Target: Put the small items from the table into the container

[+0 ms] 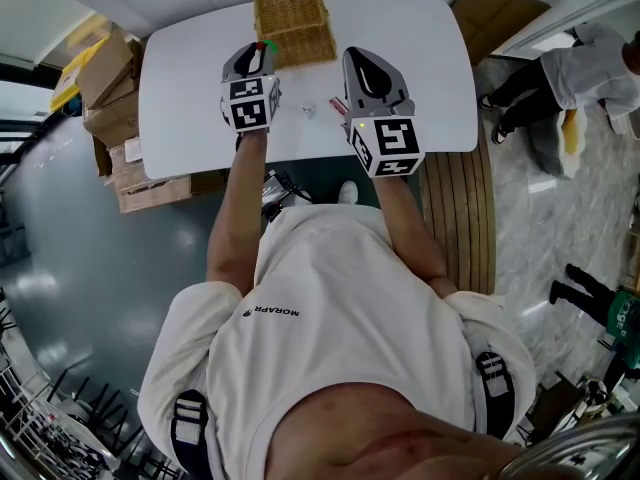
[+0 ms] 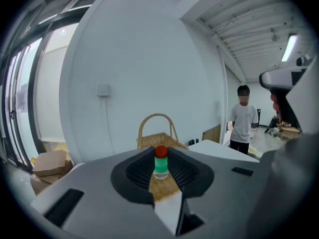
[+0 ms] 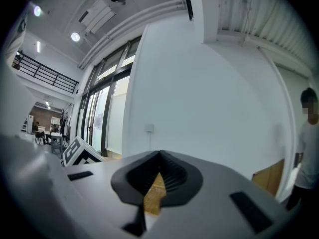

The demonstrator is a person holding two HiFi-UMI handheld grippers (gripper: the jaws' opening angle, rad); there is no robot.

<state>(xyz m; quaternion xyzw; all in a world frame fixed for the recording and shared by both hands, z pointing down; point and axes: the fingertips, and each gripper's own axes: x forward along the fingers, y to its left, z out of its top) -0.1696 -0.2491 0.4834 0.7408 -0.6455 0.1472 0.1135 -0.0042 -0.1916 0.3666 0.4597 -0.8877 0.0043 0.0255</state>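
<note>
We see a small bottle [image 2: 160, 162] with a red cap and a clear green body. It stands upright, pinched between the jaws of the left gripper [image 1: 258, 56], and is held above the table [image 1: 190, 78]. Just beyond it sits the basket [image 1: 293, 18], woven of tan wicker with an arched handle, at the table's far edge. Nearer us on the white top lie a pale item [image 1: 307, 109] and, near it, a reddish item [image 1: 338, 106], both too small for us to name.

Colours logged: small plastic bottle [image 2: 160, 162], red cap over pale green body. Woven wicker basket [image 1: 293, 18], top centre, golden tan. Oval worktop [image 1: 420, 68] plain white. Marker cubes [image 1: 250, 103] black-and-white squares. Claw pads [image 2: 138, 171] black, ribbed.
</note>
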